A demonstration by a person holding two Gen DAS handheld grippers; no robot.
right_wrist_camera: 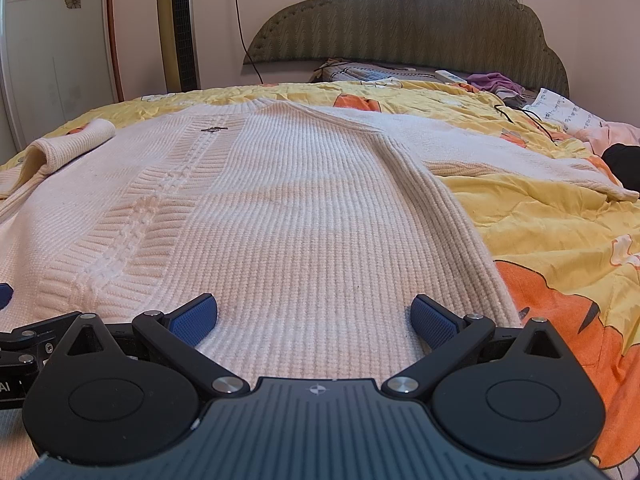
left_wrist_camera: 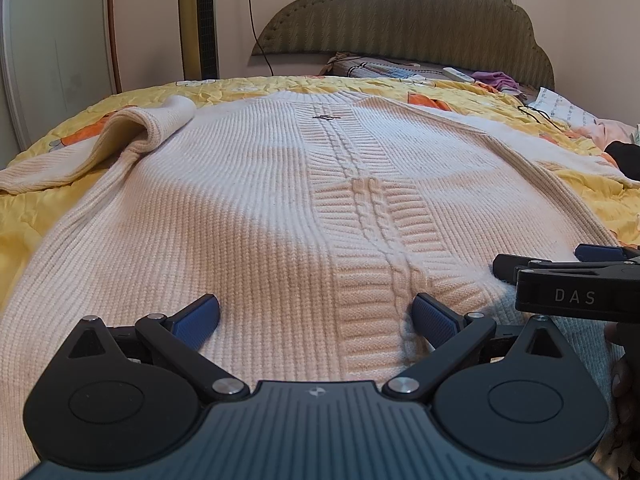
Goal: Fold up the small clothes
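Two low wrist views, side by side, sharing sweater and headboard.

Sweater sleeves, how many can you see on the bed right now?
2. The left sleeve lies bunched beside the sweater, its cuff folded back toward the shoulder. The right sleeve stretches out across the yellow quilt.

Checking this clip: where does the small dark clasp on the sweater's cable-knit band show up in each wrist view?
Left wrist: the clasp sits upper centre, at the far end of the cable band, near the neckline.
Right wrist: the clasp sits upper left, on the same band.
Shared landmark: the scalloped green headboard, top centre-right in both views.
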